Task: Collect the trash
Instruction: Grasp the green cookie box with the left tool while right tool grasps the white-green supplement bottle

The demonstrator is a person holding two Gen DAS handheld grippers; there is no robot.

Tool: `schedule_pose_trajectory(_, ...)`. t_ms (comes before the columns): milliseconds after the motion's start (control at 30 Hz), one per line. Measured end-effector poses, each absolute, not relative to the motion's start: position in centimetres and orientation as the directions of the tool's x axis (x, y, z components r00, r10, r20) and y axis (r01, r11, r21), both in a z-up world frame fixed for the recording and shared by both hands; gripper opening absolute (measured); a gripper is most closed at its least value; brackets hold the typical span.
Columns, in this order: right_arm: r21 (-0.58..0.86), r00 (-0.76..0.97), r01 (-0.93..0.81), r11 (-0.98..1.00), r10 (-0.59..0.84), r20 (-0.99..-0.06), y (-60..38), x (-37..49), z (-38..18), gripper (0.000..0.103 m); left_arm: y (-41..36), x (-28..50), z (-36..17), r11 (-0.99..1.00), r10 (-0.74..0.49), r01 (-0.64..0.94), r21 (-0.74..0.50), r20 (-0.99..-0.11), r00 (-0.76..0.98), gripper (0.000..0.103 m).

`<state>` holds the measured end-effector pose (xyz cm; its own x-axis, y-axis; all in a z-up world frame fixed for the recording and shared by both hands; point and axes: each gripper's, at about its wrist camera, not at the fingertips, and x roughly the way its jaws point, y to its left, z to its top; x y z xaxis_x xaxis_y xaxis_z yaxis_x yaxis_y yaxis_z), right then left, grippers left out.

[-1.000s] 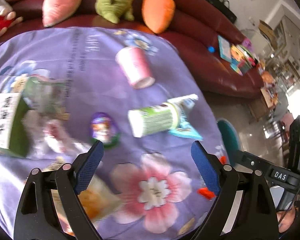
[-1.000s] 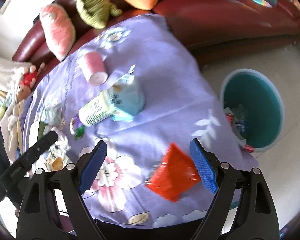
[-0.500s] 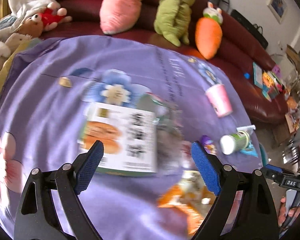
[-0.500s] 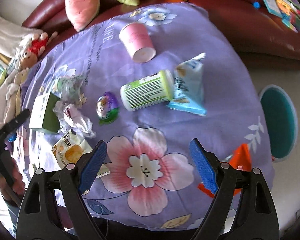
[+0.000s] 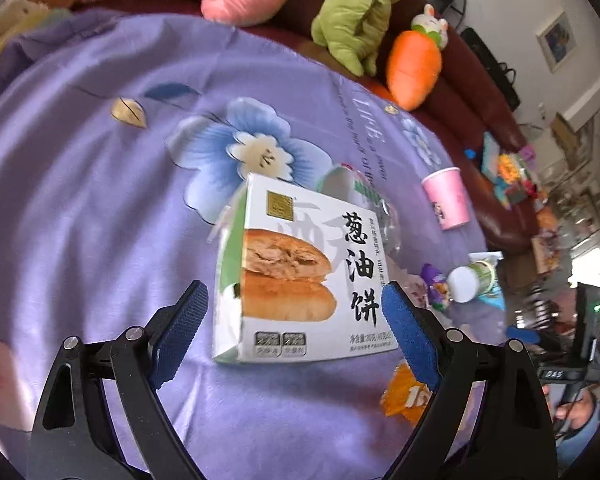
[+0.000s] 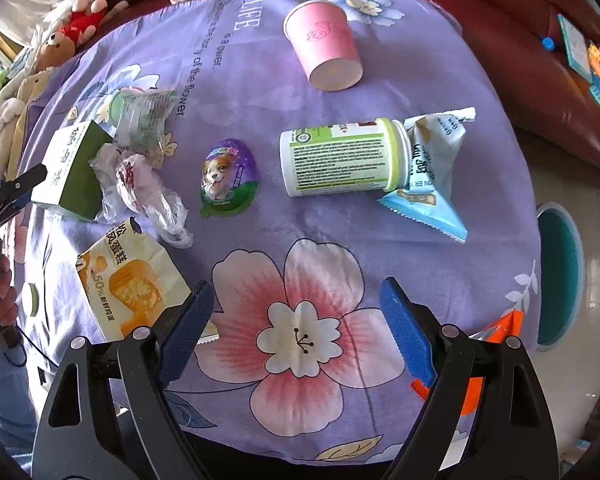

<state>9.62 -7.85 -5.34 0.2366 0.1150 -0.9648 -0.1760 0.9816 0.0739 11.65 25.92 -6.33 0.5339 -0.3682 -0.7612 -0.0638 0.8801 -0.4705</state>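
Note:
A white and green pastry box (image 5: 300, 276) lies on the purple flowered cloth; it also shows in the right wrist view (image 6: 70, 168). My left gripper (image 5: 296, 322) is open, its blue pads on either side of the box's near end, not touching. My right gripper (image 6: 296, 326) is open and empty above a pink flower print. Trash on the cloth: a pink paper cup (image 6: 326, 46), a green-white canister (image 6: 340, 162), a blue snack bag (image 6: 428, 172), a purple egg wrapper (image 6: 228, 176), crumpled plastic (image 6: 140, 188), a yellow cake wrapper (image 6: 128, 280), an orange wrapper (image 6: 500, 332).
A teal bin (image 6: 560, 276) stands on the floor off the cloth's right edge. A dark red sofa (image 5: 472, 108) behind the table holds plush toys, including a carrot (image 5: 414, 66). A crushed clear cup (image 6: 140, 110) lies beside the box.
My left gripper has swung left from the canister and closed in on the pastry box. My right gripper has turned from the bin side to look over the middle of the cloth.

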Motion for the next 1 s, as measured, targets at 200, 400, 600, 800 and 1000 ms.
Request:
schedule_pose_trajectory(200, 0.080, 0.237, -0.166, 0.983, 0.119, -0.964, -7.9, 9.7, -5.4, 0.081, 24.7, 10.9, -5.9, 0.875, -0.398, -0.014, -0.485, -0.734, 0.550, 0.044)
schedule_pose_trajectory(400, 0.084, 0.231, -0.175, 0.981, 0.124, -0.965, -7.9, 9.8, -5.8, 0.081, 21.0, 8.8, -3.5, 0.896, -0.413, 0.106, -0.432, -0.720, 0.558, 0.019)
schedule_pose_trajectory(600, 0.085, 0.245, -0.181, 0.980, 0.128, -0.961, -8.2, 9.8, -5.7, 0.081, 16.9, 8.9, -4.7, 0.931, -0.362, 0.149, -0.334, -0.779, 0.512, 0.018)
schedule_pose_trajectory(800, -0.023, 0.324, -0.270, 0.963, 0.068, -0.944, -9.1, 10.8, -4.2, 0.081, 16.7, 8.6, -2.7, 0.942, -0.323, 0.114, -0.316, -0.765, 0.557, 0.003)
schedule_pose_trajectory(1000, -0.198, 0.366, -0.469, 0.861, -0.015, -0.931, -8.4, 13.4, -3.8, 0.081, 18.0, 8.5, 0.3, 0.905, -0.383, 0.095, -0.415, -0.697, 0.607, 0.003)
